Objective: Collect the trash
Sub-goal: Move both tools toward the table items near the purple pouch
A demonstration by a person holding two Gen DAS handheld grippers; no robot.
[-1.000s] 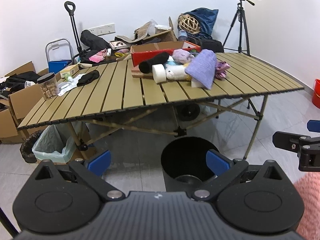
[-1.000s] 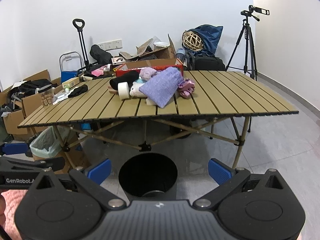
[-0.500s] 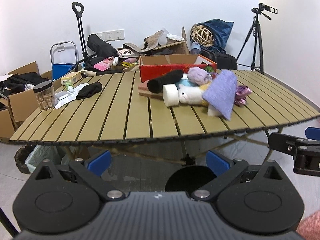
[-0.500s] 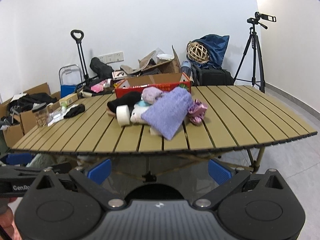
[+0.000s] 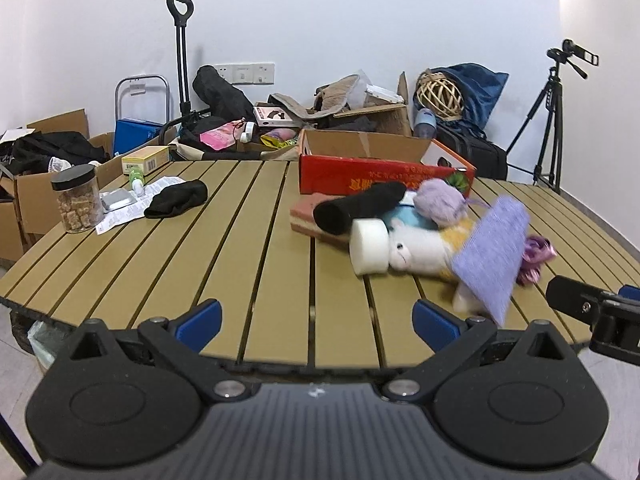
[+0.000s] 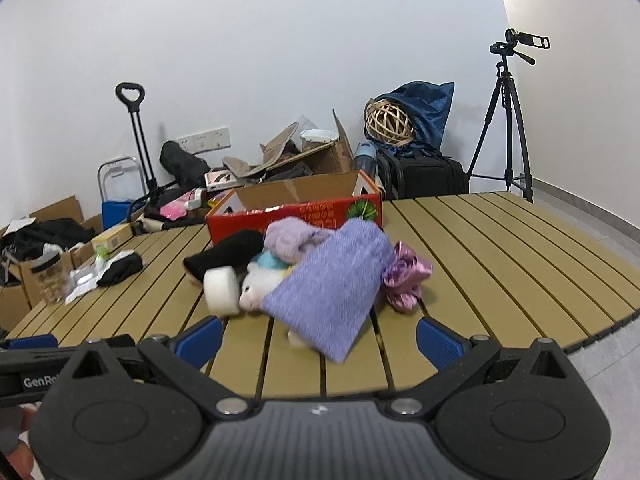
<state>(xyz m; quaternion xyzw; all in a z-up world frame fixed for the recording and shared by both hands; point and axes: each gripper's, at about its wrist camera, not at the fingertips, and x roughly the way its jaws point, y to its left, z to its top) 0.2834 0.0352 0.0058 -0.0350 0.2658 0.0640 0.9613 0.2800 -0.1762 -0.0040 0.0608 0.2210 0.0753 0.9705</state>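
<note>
A heap lies mid-table: a purple knit cloth (image 6: 332, 292), a white plush toy (image 5: 416, 250), a white roll (image 5: 370, 246), a black sock (image 5: 358, 206), a lilac ball (image 5: 438, 202) and a pink shiny wrapper (image 6: 406, 278). At the left are a black cloth (image 5: 176, 198) and papers (image 5: 130, 208). My left gripper (image 5: 316, 320) is open and empty over the table's near edge. My right gripper (image 6: 318, 338) is open and empty just short of the purple cloth. The right gripper also shows in the left wrist view (image 5: 596, 312).
The slatted tan table (image 5: 240, 248) holds a red cardboard box (image 6: 296, 208) behind the heap and a jar of brown cubes (image 5: 78, 200) at the left. Boxes, bags, a hand trolley (image 5: 180, 56) and a tripod (image 6: 508, 120) line the wall behind.
Both grippers rose from floor level and moved in over the table's near edge. The black bin below has dropped out of view. Both stayed open.
</note>
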